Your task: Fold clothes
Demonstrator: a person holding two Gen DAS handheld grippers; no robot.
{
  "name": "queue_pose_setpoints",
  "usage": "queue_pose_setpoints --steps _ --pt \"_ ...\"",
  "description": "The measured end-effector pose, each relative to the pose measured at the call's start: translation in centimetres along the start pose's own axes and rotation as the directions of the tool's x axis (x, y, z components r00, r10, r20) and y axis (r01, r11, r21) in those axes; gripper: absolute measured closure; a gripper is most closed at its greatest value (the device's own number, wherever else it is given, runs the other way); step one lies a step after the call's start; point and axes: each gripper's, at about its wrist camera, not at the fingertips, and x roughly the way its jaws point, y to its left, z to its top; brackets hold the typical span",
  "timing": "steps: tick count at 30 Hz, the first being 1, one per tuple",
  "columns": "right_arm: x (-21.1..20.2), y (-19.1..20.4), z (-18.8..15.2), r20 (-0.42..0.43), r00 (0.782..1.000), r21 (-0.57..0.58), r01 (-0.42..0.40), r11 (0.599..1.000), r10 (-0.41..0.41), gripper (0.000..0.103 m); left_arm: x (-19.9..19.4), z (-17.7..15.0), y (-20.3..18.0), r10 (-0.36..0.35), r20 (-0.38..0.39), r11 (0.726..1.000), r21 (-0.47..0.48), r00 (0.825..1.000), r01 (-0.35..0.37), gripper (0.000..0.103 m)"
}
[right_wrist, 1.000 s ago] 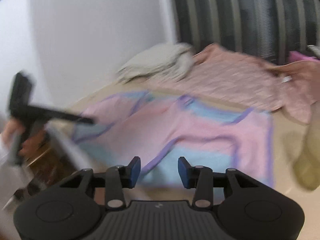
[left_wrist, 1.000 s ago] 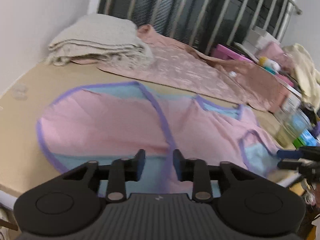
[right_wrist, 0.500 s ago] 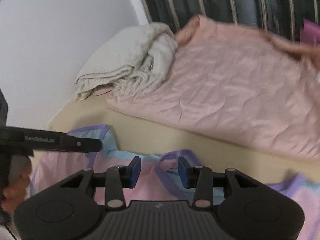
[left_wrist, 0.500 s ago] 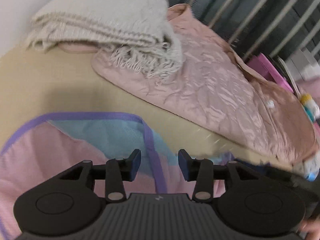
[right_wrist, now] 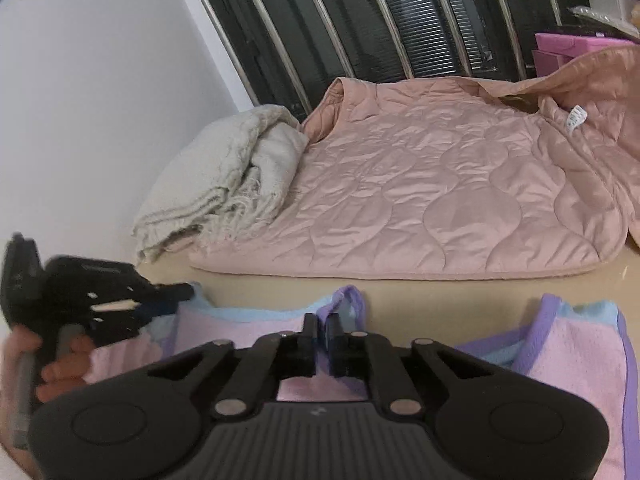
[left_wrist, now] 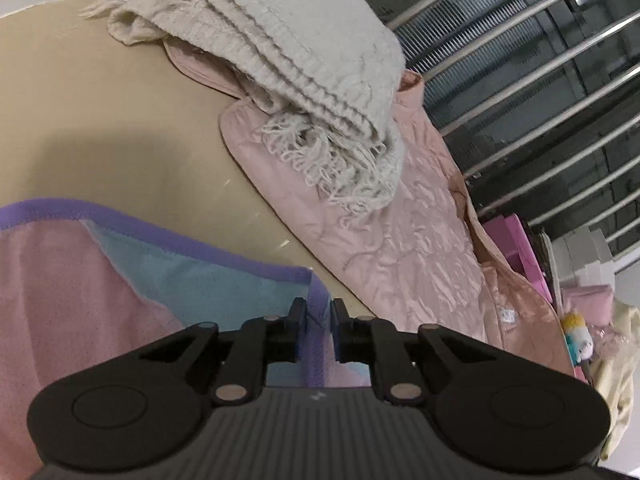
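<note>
A pink sleeveless top (left_wrist: 60, 280) with light-blue panels and purple trim lies flat on the tan table (left_wrist: 100, 120). My left gripper (left_wrist: 319, 312) is shut on the purple-trimmed corner of one shoulder strap. My right gripper (right_wrist: 321, 328) is shut on the other purple-trimmed strap (right_wrist: 344, 304) of the same top (right_wrist: 580, 360). In the right wrist view the left gripper (right_wrist: 168, 300) shows at the left, held by a hand, its tips on the far strap.
A quilted pink jacket (right_wrist: 440, 200) lies spread just beyond the top, also in the left wrist view (left_wrist: 400, 240). A folded cream fringed blanket (left_wrist: 300, 60) rests on its left end. Metal window bars (right_wrist: 400, 20) and pink boxes (left_wrist: 516, 248) stand behind.
Both grippers moved forward and down to the top's far edge and closed on its two shoulder straps. They were open before.
</note>
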Motion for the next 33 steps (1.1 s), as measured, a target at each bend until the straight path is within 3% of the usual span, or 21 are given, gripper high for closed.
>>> queue_pose_setpoints --steps 1,3,5,6,7,8,10,14,15,16,17,19,21,24,26,29,30,32,33 --pt "0.0 -0.2 0.2 -0.006 1.0 0.017 -0.011 1.0 0.011 0.068 0.0 0.0 0.0 -0.009 -0.003 1.0 -0.004 1.0 0.009 0.059" --pt "0.7 -0.9 0.9 -0.032 0.999 0.063 -0.015 0.998 0.017 0.05 0.1 0.1 0.0 -0.026 -0.008 1.0 -0.011 1.0 0.026 0.057" --pt "2.0 -1.9 2.0 -0.054 0.998 0.123 -0.01 0.992 0.017 0.052 0.6 0.3 -0.2 -0.031 -0.021 0.999 -0.01 0.999 0.031 0.062" --pt "2.7 -2.4 2.2 -0.071 0.997 0.15 -0.019 0.989 0.03 0.065 0.9 0.4 -0.3 -0.032 -0.029 0.999 -0.008 0.999 0.032 0.068" --pt "3.3 -2.7 2.4 -0.086 0.995 0.171 -0.027 0.985 0.042 0.093 1.2 0.4 -0.3 -0.032 -0.036 0.999 -0.007 0.999 0.032 0.086" --pt "3.8 -2.7 2.4 -0.091 0.995 0.172 -0.029 0.985 0.045 0.099 1.4 0.4 -0.4 -0.029 -0.032 1.0 -0.002 0.999 0.029 0.09" --pt "4.8 -2.7 2.6 -0.094 0.995 0.172 -0.03 0.985 0.047 0.1 1.2 0.4 -0.2 -0.033 -0.008 0.999 0.004 0.999 0.033 0.098" --pt "1.9 -1.7 2.4 0.112 0.994 0.089 -0.028 0.996 0.018 0.1 0.5 0.9 0.4 -0.033 0.032 0.999 -0.007 0.999 0.034 0.097" --pt "1.7 -1.5 2.4 0.118 0.993 0.065 0.001 0.998 -0.008 0.1 0.5 1.1 0.5 -0.022 0.031 1.0 -0.01 0.999 0.022 0.097" --pt "1.6 -1.3 2.5 0.119 0.992 0.042 0.032 0.999 -0.037 0.096 0.6 1.1 0.5 -0.001 0.031 1.0 -0.01 1.0 0.002 0.094" --pt "2.0 -1.2 2.5 0.1 0.993 0.023 0.068 0.997 -0.07 0.094 0.4 1.1 0.5 0.003 0.028 1.0 -0.014 1.0 -0.003 0.078" --pt "1.9 -1.2 2.3 0.065 0.993 0.017 0.096 0.995 -0.097 0.075 -0.6 1.0 0.4 -0.007 0.026 1.0 -0.01 1.0 0.007 0.063" --pt "-0.3 -0.9 1.4 0.055 0.995 -0.021 0.086 0.996 -0.085 0.07 -2.9 0.1 -0.5 -0.003 0.024 0.995 0.101 1.0 0.001 0.062" --pt "-3.5 -0.3 -0.1 0.036 0.997 -0.078 0.071 0.994 -0.069 0.069 -6.7 -2.7 -1.4 0.092 0.038 0.948 0.303 0.995 -0.1 0.062" --pt "-4.7 0.4 -2.1 -0.023 0.998 -0.114 0.059 0.992 -0.062 0.07 -8.2 -4.9 -1.2 0.138 0.009 0.92 0.369 0.99 -0.132 0.062" --pt "-4.6 1.3 -4.7 -0.123 0.991 -0.169 0.023 0.985 -0.044 0.078 -9.6 -8.7 -1.4 0.181 0.012 0.855 0.492 0.983 -0.164 0.062" --pt "-4.7 2.0 -5.1 -0.113 0.989 -0.209 0.067 0.976 -0.093 0.078 -10.1 -9.6 -1.2 0.205 0.044 0.836 0.512 0.978 -0.198 0.062" --pt "-5.6 3.7 -5.0 -0.056 0.98 -0.276 0.17 0.946 -0.193 0.077 -11.1 -10.7 -0.7 0.268 0.144 0.792 0.53 0.953 -0.302 0.062" --pt "-6.2 4.8 -4.6 -0.02 0.977 -0.302 0.199 0.932 -0.214 0.076 -11.5 -10.9 -0.4 0.321 0.206 0.767 0.516 0.924 -0.382 0.062"
